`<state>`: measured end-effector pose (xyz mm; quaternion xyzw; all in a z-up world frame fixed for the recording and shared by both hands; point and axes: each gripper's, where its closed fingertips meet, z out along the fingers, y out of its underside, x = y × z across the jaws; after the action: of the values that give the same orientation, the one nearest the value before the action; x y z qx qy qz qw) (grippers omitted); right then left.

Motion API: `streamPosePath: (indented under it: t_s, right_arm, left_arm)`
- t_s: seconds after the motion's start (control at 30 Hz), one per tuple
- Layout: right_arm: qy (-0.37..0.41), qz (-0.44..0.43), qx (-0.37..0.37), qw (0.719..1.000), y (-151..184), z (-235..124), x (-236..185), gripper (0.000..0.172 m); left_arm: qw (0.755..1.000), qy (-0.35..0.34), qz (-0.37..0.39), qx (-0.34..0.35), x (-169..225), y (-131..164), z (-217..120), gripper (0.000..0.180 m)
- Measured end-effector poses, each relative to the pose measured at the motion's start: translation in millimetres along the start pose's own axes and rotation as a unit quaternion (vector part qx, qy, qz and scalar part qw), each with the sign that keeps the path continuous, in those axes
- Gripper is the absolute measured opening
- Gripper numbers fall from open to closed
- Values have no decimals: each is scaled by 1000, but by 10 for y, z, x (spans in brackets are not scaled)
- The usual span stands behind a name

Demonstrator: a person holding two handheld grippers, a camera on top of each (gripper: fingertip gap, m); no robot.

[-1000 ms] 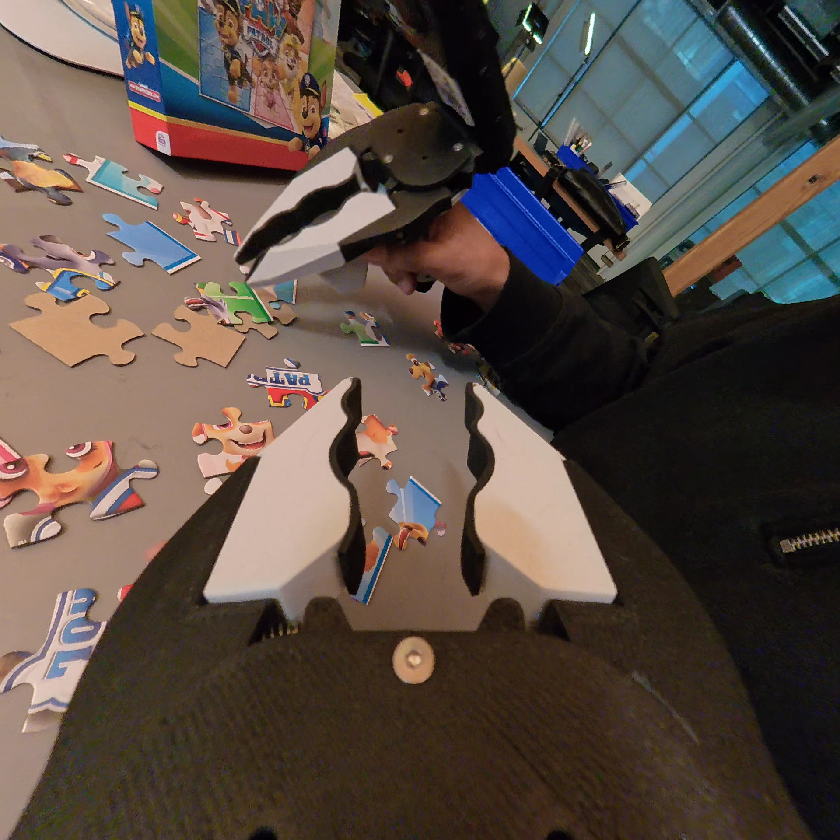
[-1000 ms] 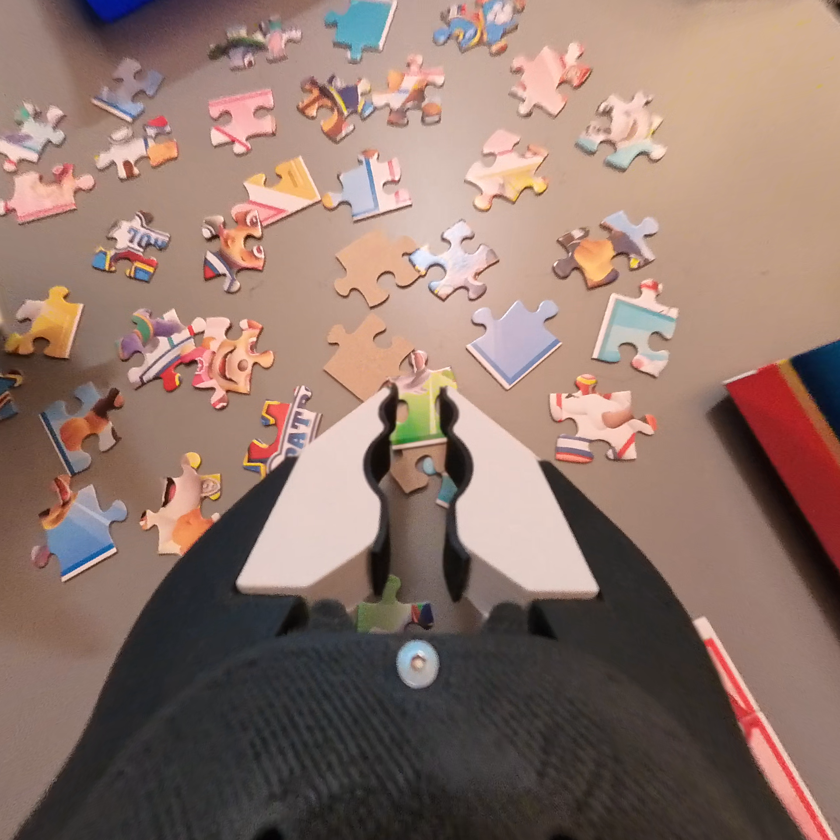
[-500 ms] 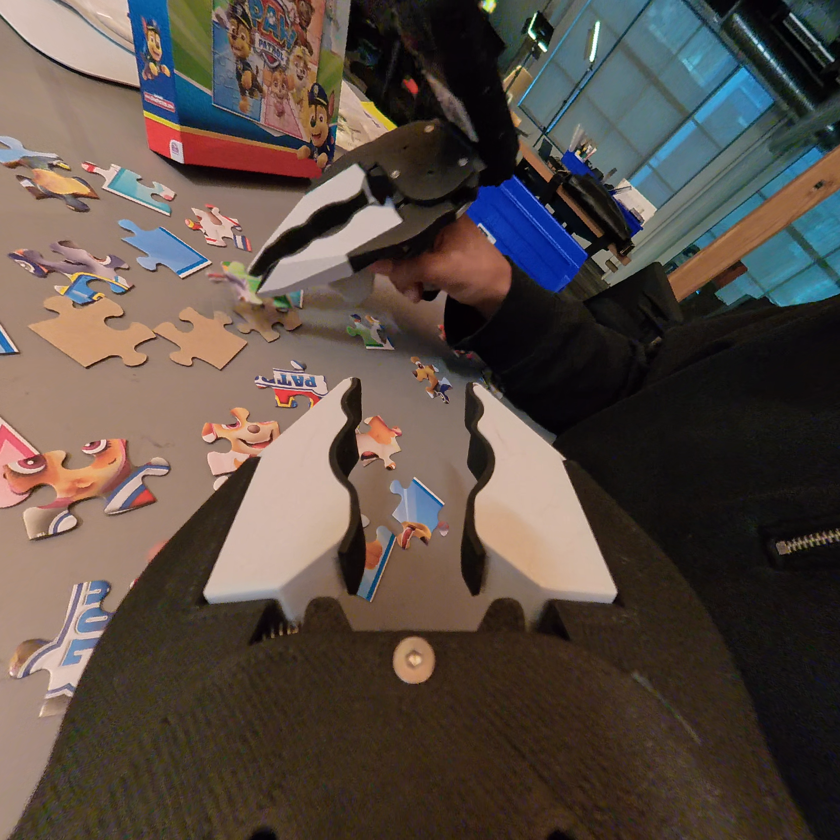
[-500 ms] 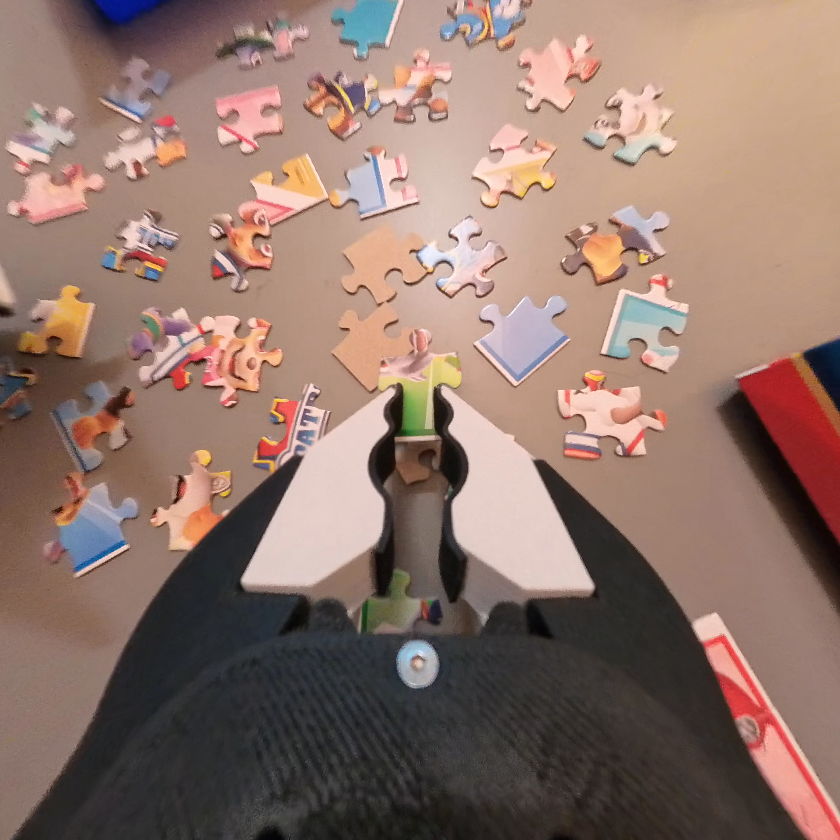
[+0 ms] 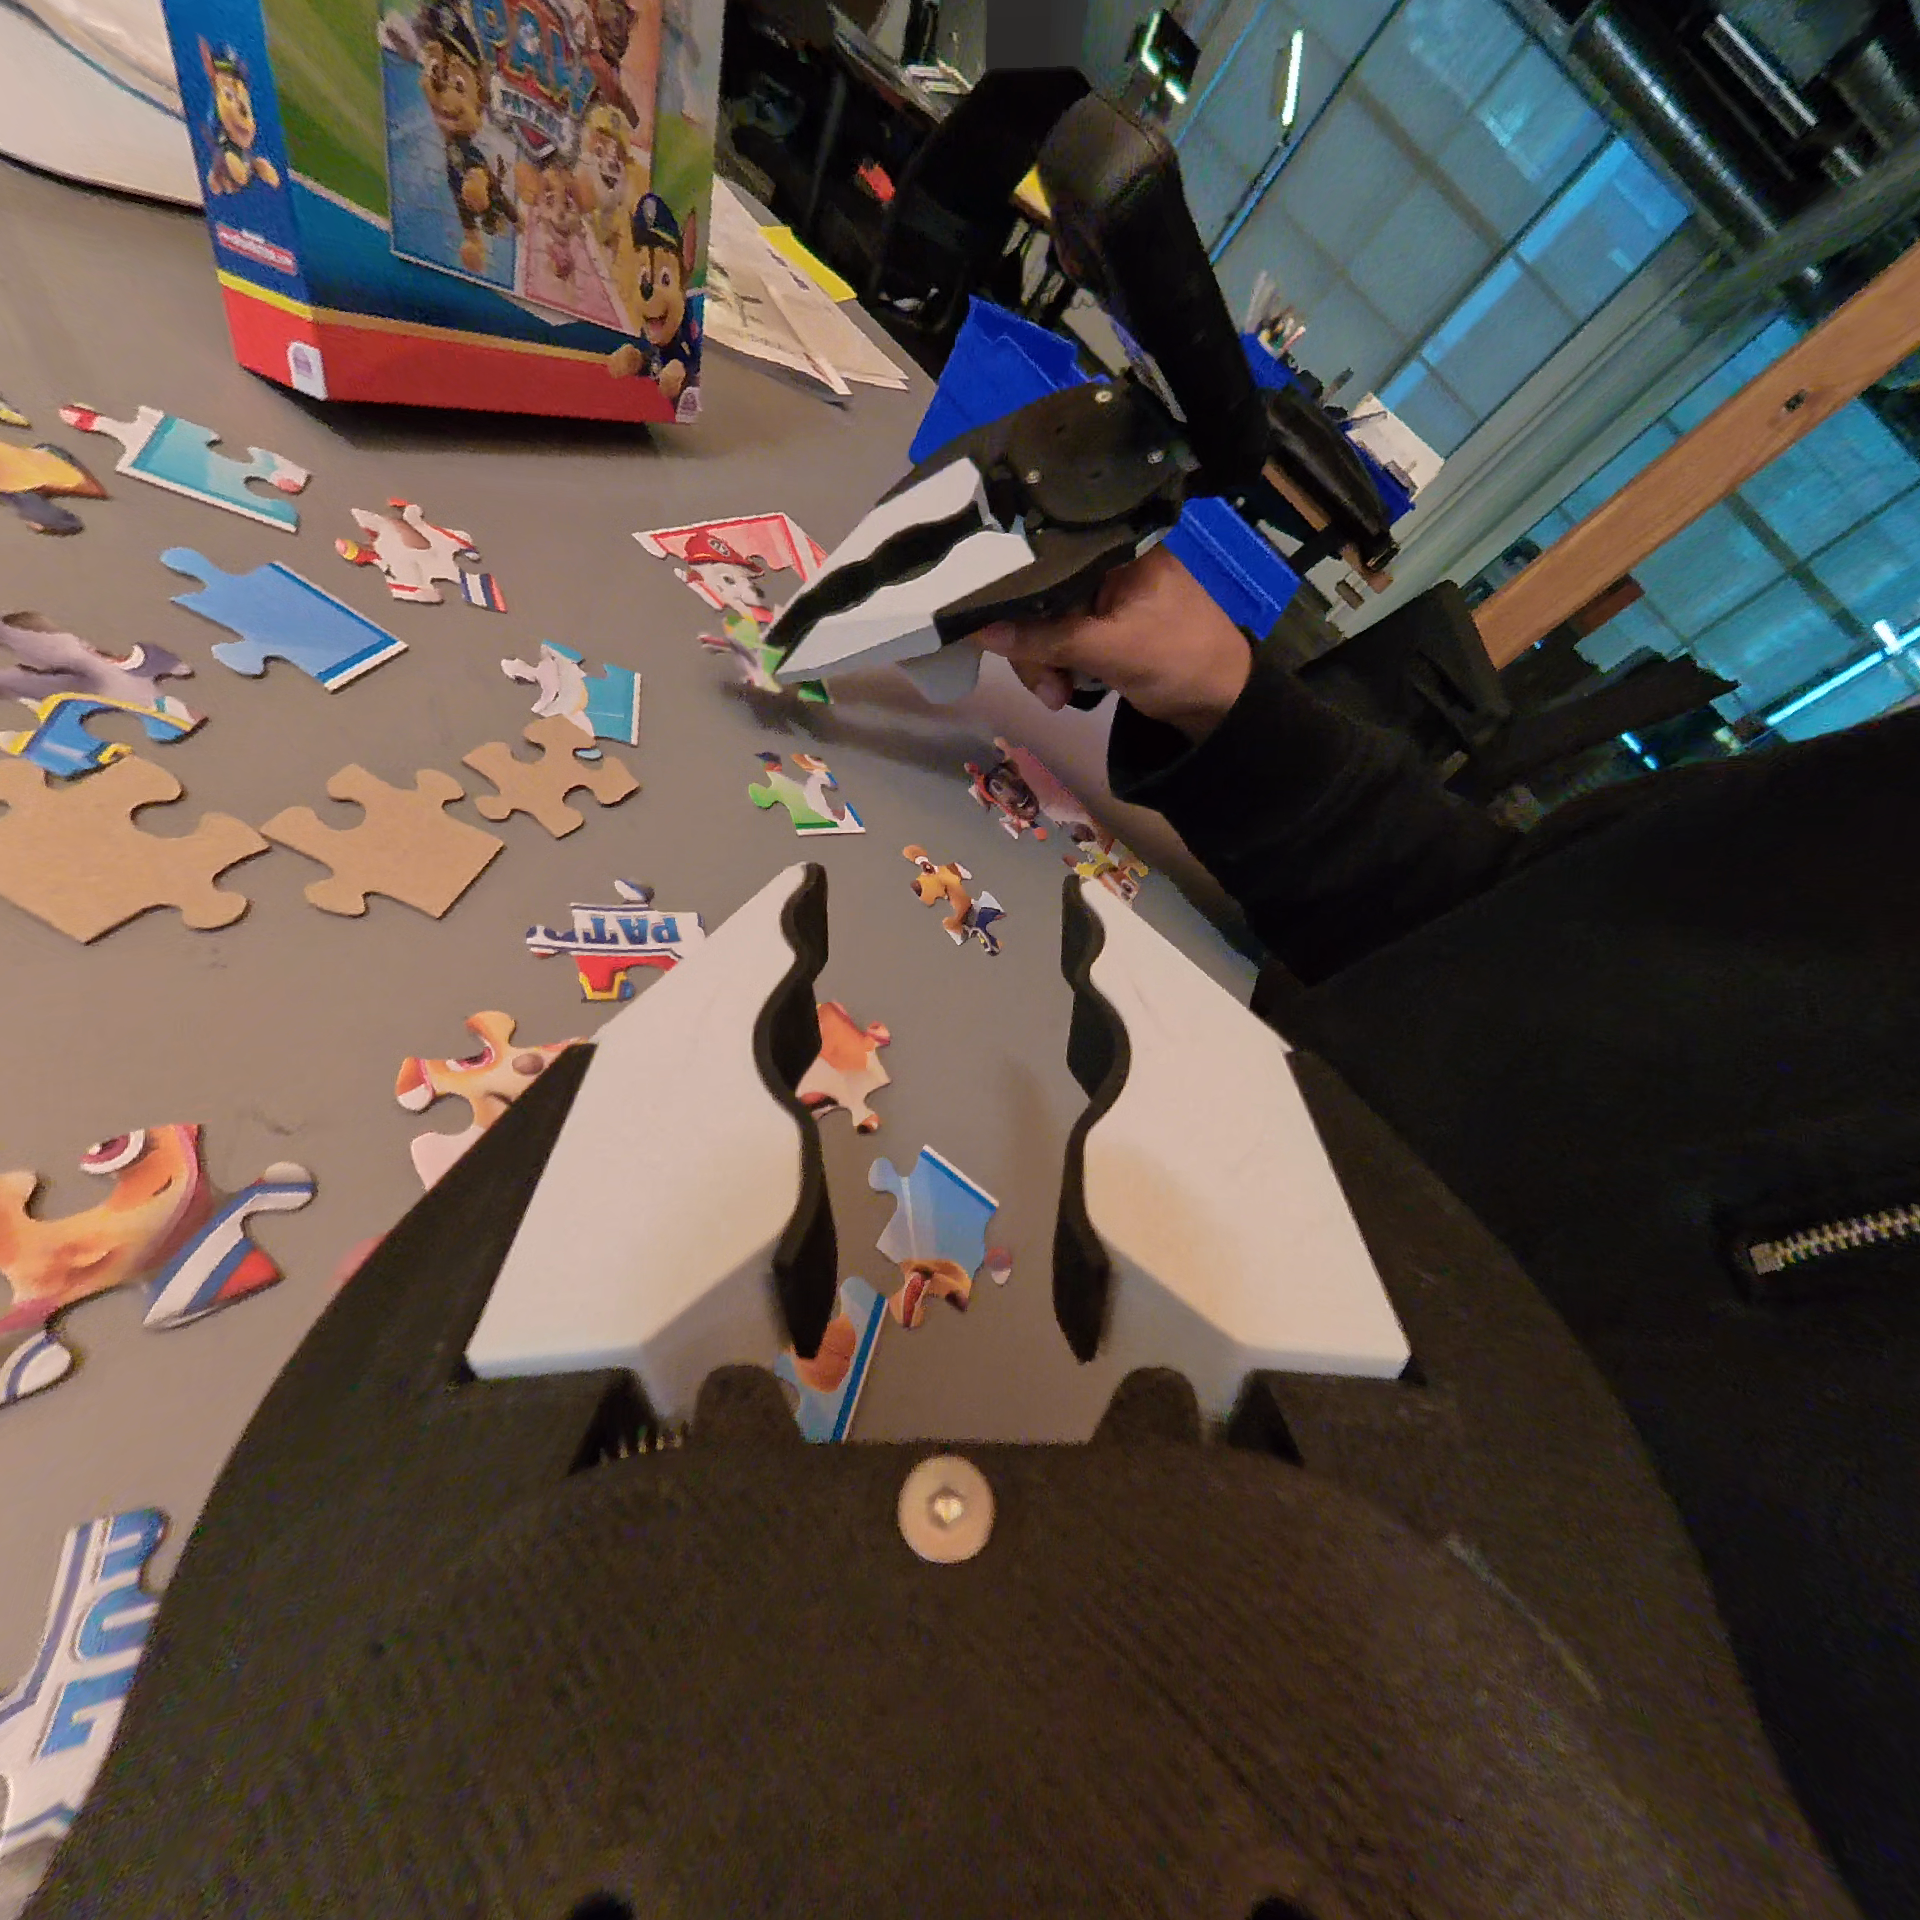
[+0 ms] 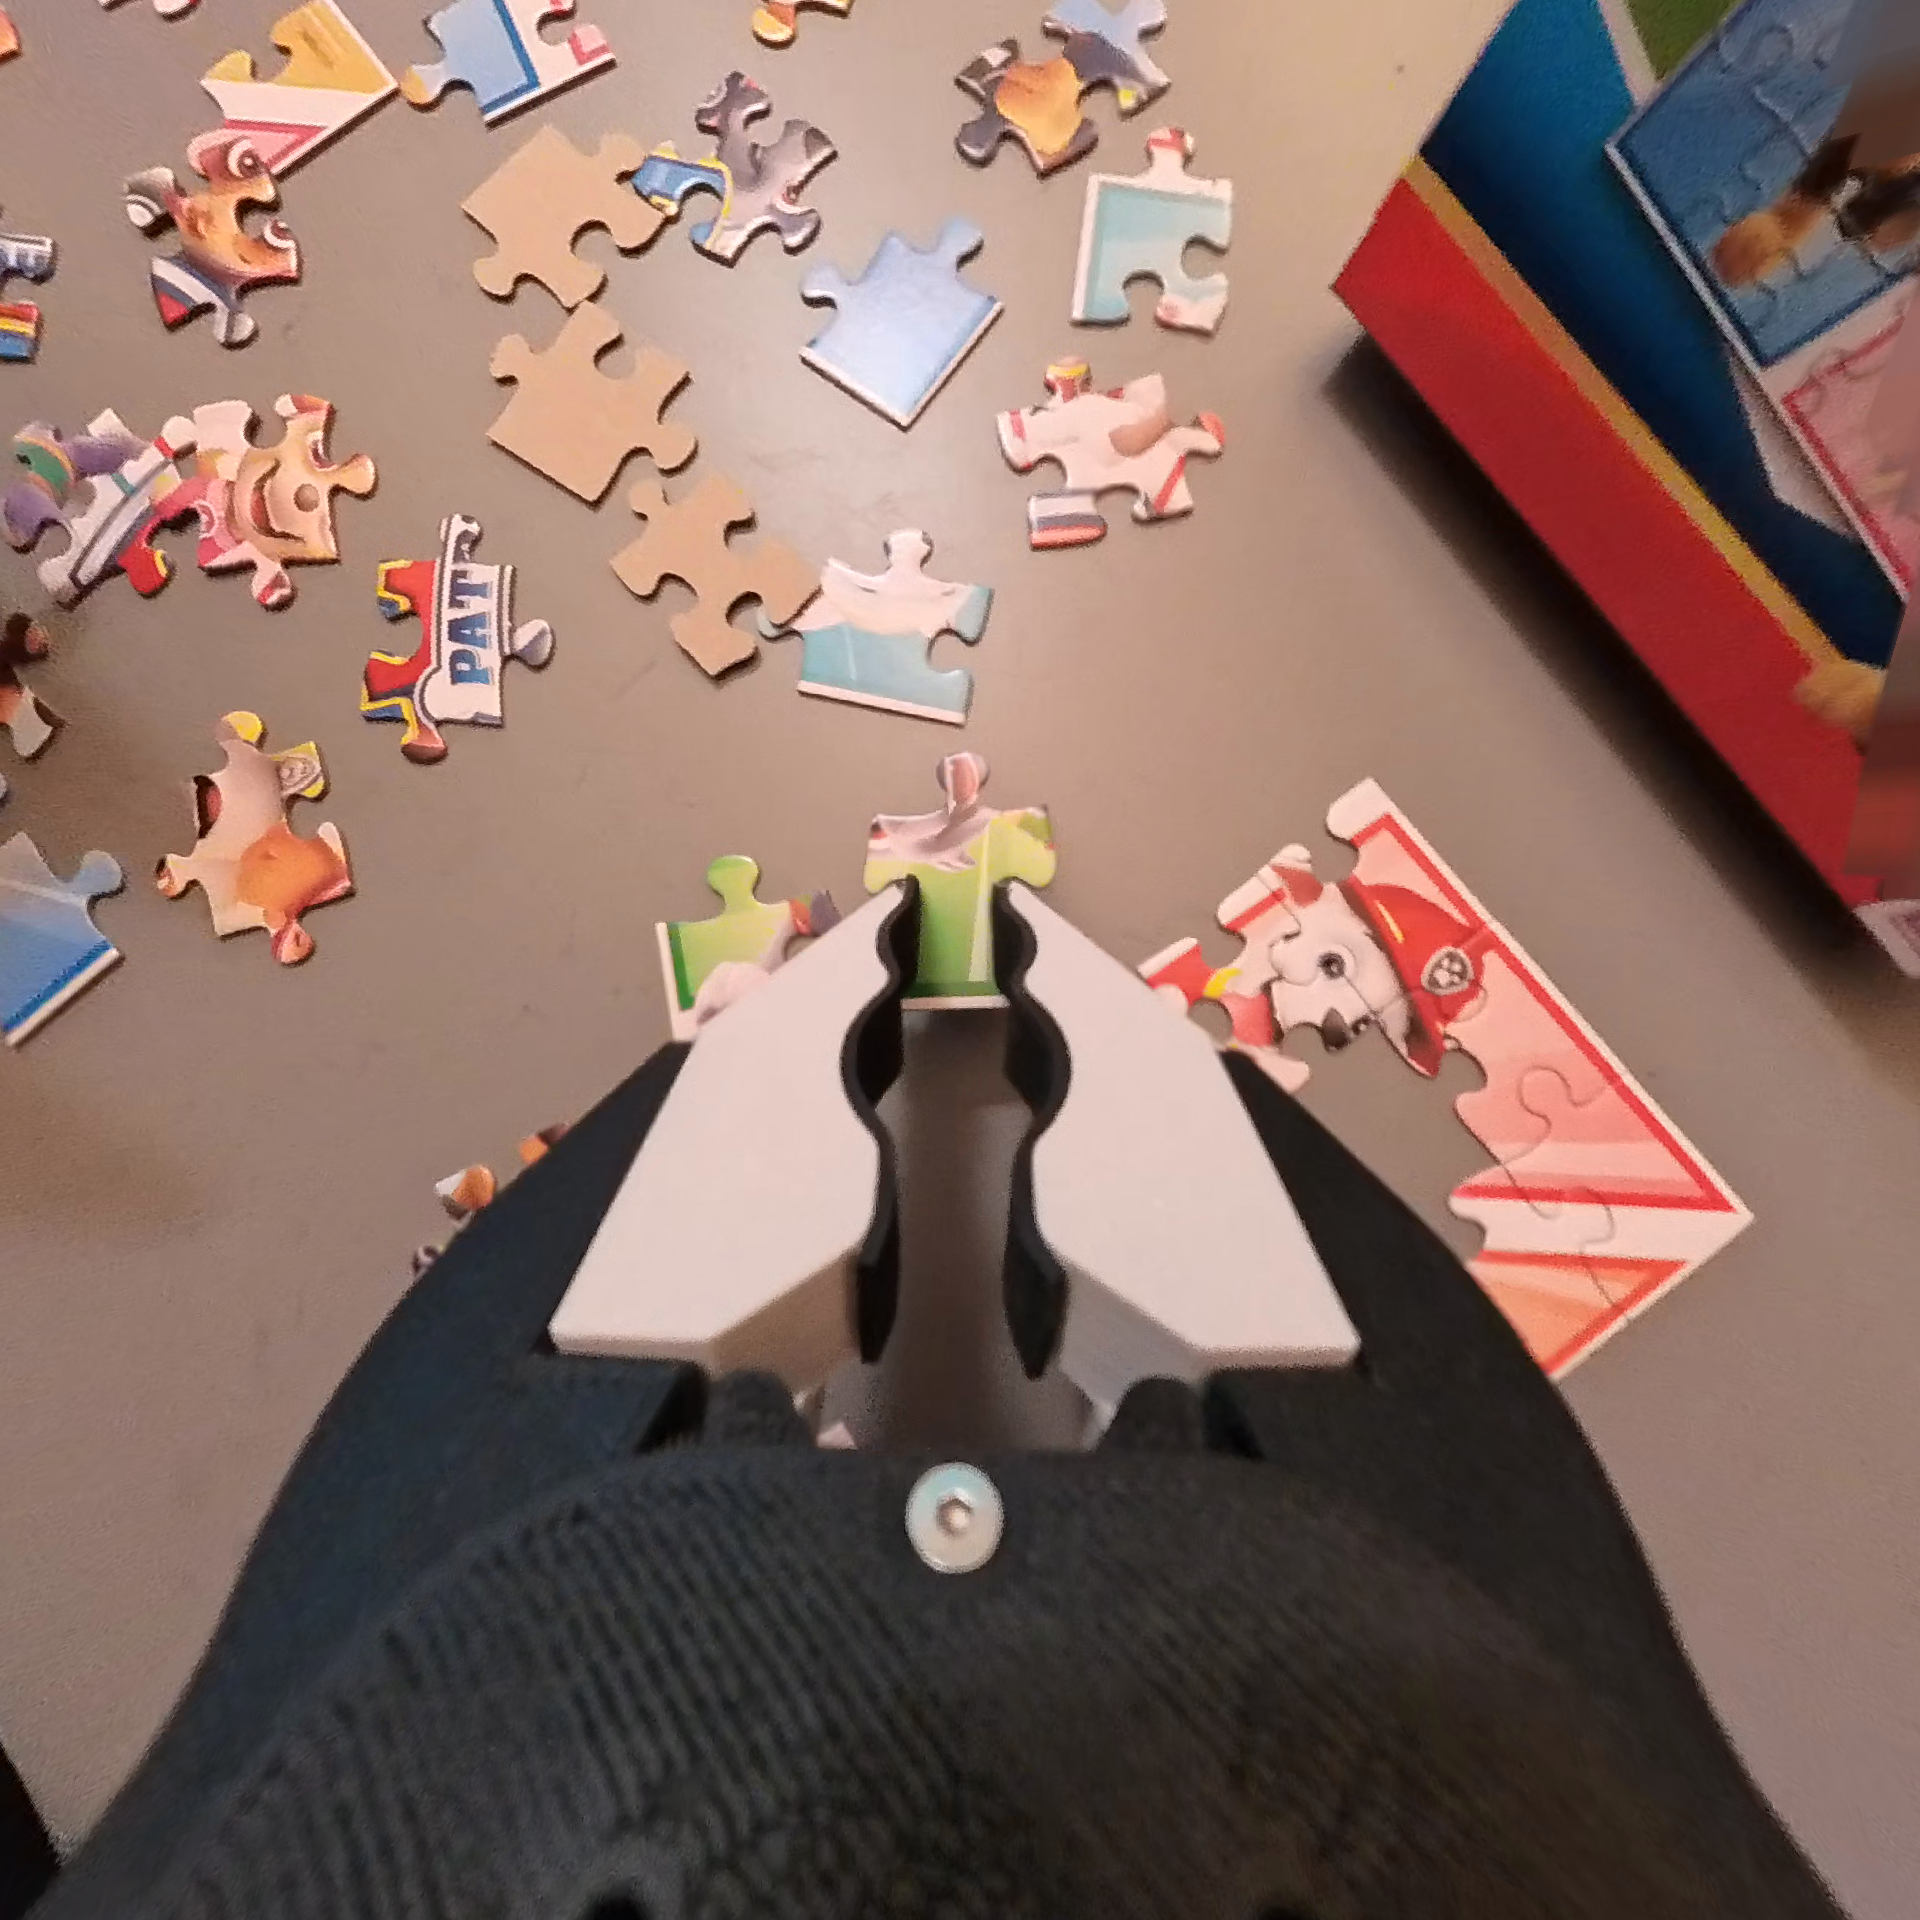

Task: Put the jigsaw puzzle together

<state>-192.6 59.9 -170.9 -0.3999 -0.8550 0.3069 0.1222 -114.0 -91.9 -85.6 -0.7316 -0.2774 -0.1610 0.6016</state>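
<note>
Right wrist view has the right claw (image 6: 956, 914) closed on a green puzzle piece (image 6: 961, 883), both dark pads pressed on its side edges, its knob and upper lobes poking out just beyond the fingertips above the grey table (image 6: 1195, 665). The piece looks like thin printed cardboard: light, flat and fairly stiff, but likely to bend or peel at the knobs, so the straight body between the lobes, where the pads sit, seems the safest hold, and its glossy face may slip under a weak pinch. Just left of the fingertips lies a second green piece (image 6: 727, 930); just right lies a joined red-and-pink section showing a cartoon dog (image 6: 1455, 1039). Ahead of the claw rest a pale blue piece (image 6: 894, 644) and three brown pieces lying face down (image 6: 592, 405); farther right stands the puzzle box (image 6: 1621, 364). The box and one piece ahead-left carry printed lettering, which I leave unread. In the left wrist view the left claw (image 5: 940, 904) stands wide open with nothing between its pads, above loose pieces such as a small orange one (image 5: 847, 1065), while the right claw works well ahead of it.
</note>
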Motion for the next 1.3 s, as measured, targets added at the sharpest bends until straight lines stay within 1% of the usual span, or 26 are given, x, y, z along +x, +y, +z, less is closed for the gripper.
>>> streamPosePath:
  t_s: [0.13,0.17,0.2,0.3,0.37,0.47,0.57,0.63,0.7,0.77,0.8,0.83,0.9,1.0,1.1,1.17,1.2,1.23,1.27,1.3]
  right_arm:
    - [9,-16,-10,1000,-24,91,21,12]
    - [9,-16,-10,1000,-26,106,35,15]
    - [9,-15,-8,1000,-30,113,44,22]
    - [-2,-20,18,1000,-117,100,-35,27]
    - [-27,-33,40,998,-225,122,-192,29]
    - [-60,-83,40,994,-364,254,-435,39]
    - [-100,-153,38,982,-490,430,-647,51]
    - [-114,-188,29,975,-527,543,-681,55]
    - [-114,-208,9,971,-526,641,-627,55]
    - [-129,-210,-8,969,-509,692,-609,53]
    - [-140,-207,-14,968,-501,693,-615,45]
    - [-143,-207,-16,968,-500,691,-612,43]
    - [-145,-213,-28,966,-470,668,-615,22]
    - [-142,-211,-24,967,-455,639,-650,21]
    - [-169,-179,25,969,-548,489,-777,21]
    - [-224,-128,87,962,-700,261,-953,21]
    - [-268,-92,130,950,-806,92,-1075,21]
    - [-318,-52,175,930,-920,-104,-1189,21]
    - [-370,-8,226,901,-1040,-325,-1276,21]
    - [-422,38,280,861,-1154,-567,-1330,21]
  left_arm:
    - [1000,-10,11,-9,21,4,16,43]
    - [1000,-12,9,-8,16,6,9,43]
    - [1000,-13,7,-6,10,7,-1,43]
    - [1000,-16,-1,1,-15,5,-33,42]
    - [1000,-15,-7,4,-35,5,-39,42]
    - [1000,-6,-15,5,-52,-4,-10,42]
    - [1000,0,-8,0,-31,-25,29,42]
    - [1000,-1,1,-4,-21,-25,40,43]
    - [1000,-5,5,-8,-27,-9,37,43]
    - [1000,-4,3,-9,-30,13,20,43]
    - [1000,-4,0,-7,-35,21,9,43]
    - [1000,-4,-4,-5,-42,27,-5,43]
    - [1000,-2,-9,0,-55,28,-27,43]
    - [1000,3,-14,10,-58,-3,-42,43]
    - [1000,5,-12,14,-44,-25,-28,43]
    - [1000,-10,-4,13,-79,-20,-1,43]
    - [1000,-23,2,14,-107,-23,21,44]
    - [999,-41,10,19,-145,-38,50,44]
    - [998,-54,21,26,-157,-64,87,46]
    - [997,-54,31,38,-120,-103,137,49]
